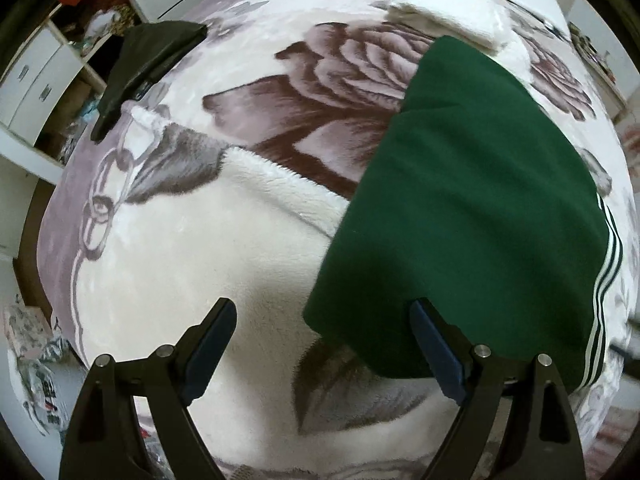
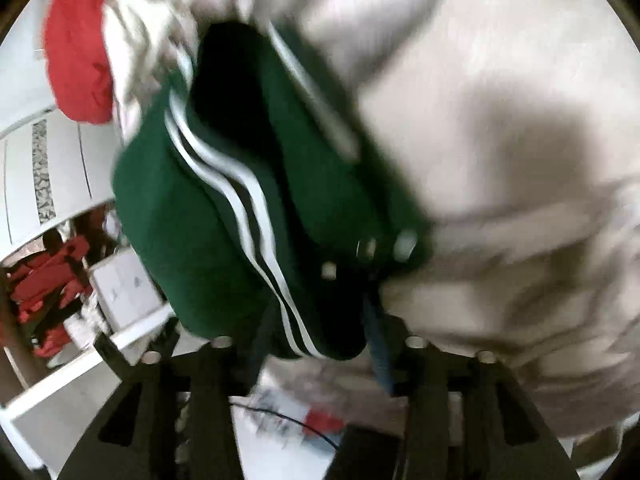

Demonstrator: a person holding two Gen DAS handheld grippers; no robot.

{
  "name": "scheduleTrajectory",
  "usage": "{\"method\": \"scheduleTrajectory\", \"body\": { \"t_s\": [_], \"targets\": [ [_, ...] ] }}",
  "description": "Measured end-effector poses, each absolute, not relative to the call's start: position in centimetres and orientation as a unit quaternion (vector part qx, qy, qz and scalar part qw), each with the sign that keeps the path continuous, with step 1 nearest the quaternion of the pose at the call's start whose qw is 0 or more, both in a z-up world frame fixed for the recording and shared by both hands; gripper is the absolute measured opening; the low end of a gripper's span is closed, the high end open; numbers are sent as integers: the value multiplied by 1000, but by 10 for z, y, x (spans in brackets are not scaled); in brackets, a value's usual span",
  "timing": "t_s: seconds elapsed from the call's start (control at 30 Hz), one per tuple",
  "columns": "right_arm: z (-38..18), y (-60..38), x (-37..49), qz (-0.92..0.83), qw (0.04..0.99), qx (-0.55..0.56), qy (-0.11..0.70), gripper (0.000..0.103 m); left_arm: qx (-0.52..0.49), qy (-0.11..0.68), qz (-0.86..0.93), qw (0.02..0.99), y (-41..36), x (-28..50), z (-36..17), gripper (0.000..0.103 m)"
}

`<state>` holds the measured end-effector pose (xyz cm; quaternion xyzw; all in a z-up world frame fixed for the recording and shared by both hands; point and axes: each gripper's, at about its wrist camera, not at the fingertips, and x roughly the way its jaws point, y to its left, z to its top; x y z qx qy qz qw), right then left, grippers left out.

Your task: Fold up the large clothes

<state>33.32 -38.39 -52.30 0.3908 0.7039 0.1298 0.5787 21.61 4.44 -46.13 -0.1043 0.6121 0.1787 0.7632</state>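
We see left gripper (image 1: pixel 322 320) jaws apart over green garment (image 1: pixel 472 216) near-right bed (image 1: pixel 168 280) edge; right gripper (image 2: pixel 316 332) clamped on garment, blurred.

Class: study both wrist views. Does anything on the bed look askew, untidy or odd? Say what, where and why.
The green garment lies diagonally on the floral blanket, its near corner between the open left gripper's fingers. The white towel beyond it sits crooked. The right wrist view is motion-blurred; the right gripper seems to be gripping the striped edge, but I cannot be sure.
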Motion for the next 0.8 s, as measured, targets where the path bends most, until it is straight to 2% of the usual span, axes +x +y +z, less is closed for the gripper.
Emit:
{"method": "scheduleTrajectory", "body": {
  "t_s": [0.03,0.23,0.27,0.3,0.33,0.5,0.67,0.8],
  "targets": [
    [-518,-387,343,134,590,396,691,61,-102,611,174,765,42,217,-461,89],
    [-531,-347,428,177,608,391,668,61,-90,610,158,771,34,230,-457,89],
    [-533,-333,443,184,606,389,669,50,-90,607,154,774,34,232,-453,89],
    [-533,-316,453,190,611,386,665,31,-88,603,153,778,34,235,-450,89],
    [-527,-304,461,194,620,357,671,4,-86,601,152,780,35,237,-449,89],
    [-503,-314,503,140,696,285,645,3,-97,600,151,780,49,248,-451,89],
    [-538,-297,502,142,641,240,715,4,-113,595,155,780,67,252,-444,89],
    [-529,-315,474,133,615,284,723,19,-133,596,133,781,83,277,-441,89]
  ]
}}
